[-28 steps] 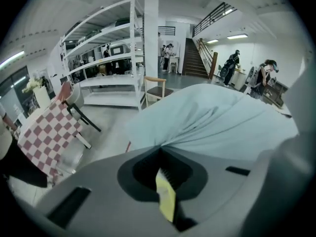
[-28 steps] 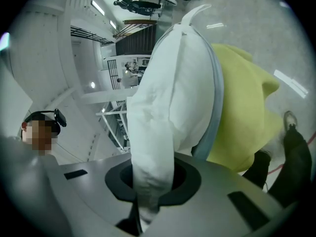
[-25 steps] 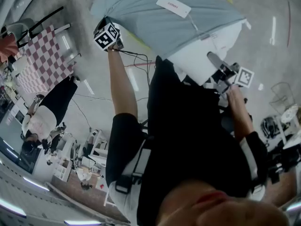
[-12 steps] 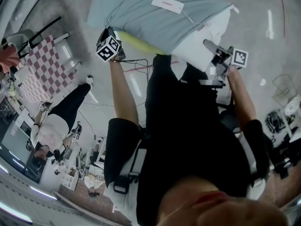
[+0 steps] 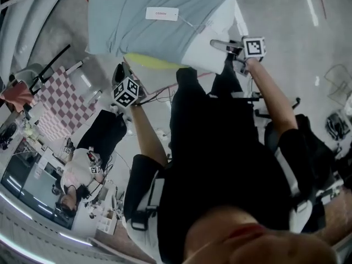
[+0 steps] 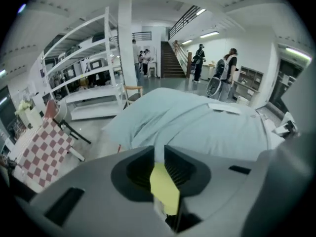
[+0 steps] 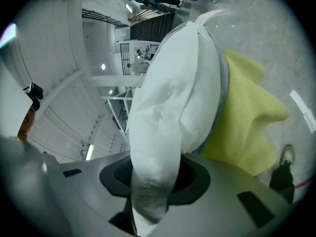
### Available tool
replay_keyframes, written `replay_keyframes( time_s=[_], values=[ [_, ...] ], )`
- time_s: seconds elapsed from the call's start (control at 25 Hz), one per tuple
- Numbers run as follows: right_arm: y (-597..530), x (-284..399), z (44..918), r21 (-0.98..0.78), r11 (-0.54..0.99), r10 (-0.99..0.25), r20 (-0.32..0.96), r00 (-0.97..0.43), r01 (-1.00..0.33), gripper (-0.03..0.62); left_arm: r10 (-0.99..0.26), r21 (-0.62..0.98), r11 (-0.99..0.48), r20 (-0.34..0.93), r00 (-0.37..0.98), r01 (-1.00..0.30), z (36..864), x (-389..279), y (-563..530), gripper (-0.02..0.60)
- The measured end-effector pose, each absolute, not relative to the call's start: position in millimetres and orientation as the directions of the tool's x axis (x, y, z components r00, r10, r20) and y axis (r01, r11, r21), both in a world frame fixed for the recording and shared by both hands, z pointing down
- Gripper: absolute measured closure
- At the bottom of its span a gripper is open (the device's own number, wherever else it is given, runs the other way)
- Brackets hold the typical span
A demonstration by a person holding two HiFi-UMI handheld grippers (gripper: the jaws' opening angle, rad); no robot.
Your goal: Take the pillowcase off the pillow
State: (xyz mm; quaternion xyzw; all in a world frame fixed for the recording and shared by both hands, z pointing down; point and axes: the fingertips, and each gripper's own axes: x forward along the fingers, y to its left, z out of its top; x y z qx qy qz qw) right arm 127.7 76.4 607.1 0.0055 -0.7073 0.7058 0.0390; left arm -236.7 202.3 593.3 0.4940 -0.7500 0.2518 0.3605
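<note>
Well, the pillow (image 5: pixel 208 42) hangs in mid-air mostly inside the pillowcase (image 5: pixel 137 32), left tongs (image 6: pixel 159 154) pinching its hem, right tongs (image 7: pixel 154 169) pinching the bare white corner, both just opening, so either could slip free.

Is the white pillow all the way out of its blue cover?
No, the pale blue fabric pillowcase covers most of the soft white pillow, and only one end pokes out.
</note>
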Motion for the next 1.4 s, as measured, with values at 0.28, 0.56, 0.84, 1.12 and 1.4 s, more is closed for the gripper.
replay_keyframes(
  time_s=[0.28,0.56,0.84,1.12,1.4],
  values=[
    [107.0,149.1,655.1,-0.958,0.013,0.185,0.282,-0.941,-0.285,0.299,-0.708,-0.082,0.109,0.693,-0.136,-0.991,532.2,-133.6,105.7,0.525],
    [101.8,187.0,652.1,-0.965,0.069,0.128,0.26,-0.957,-0.253,0.281,-0.754,-0.042,-0.206,0.644,0.131,-0.978,489.0,-12.6,28.0,0.525],
    [23.9,220.9,625.7,-0.972,0.098,-0.165,0.197,-0.966,-0.215,0.281,-0.683,-0.108,-0.423,0.691,0.238,-0.9,470.0,66.6,-31.7,0.525],
    [-13.7,196.0,633.2,-0.966,0.117,-0.169,0.208,-0.964,-0.229,0.23,-0.629,-0.198,-0.548,0.738,0.245,-0.812,476.8,83.7,-62.3,0.583],
    [-36.4,167.1,641.7,-0.95,0.12,-0.074,0.281,-0.957,-0.289,0.221,-0.61,-0.09,-0.572,0.711,0.35,-0.815,487.5,67.2,-99.7,0.583]
  ],
)
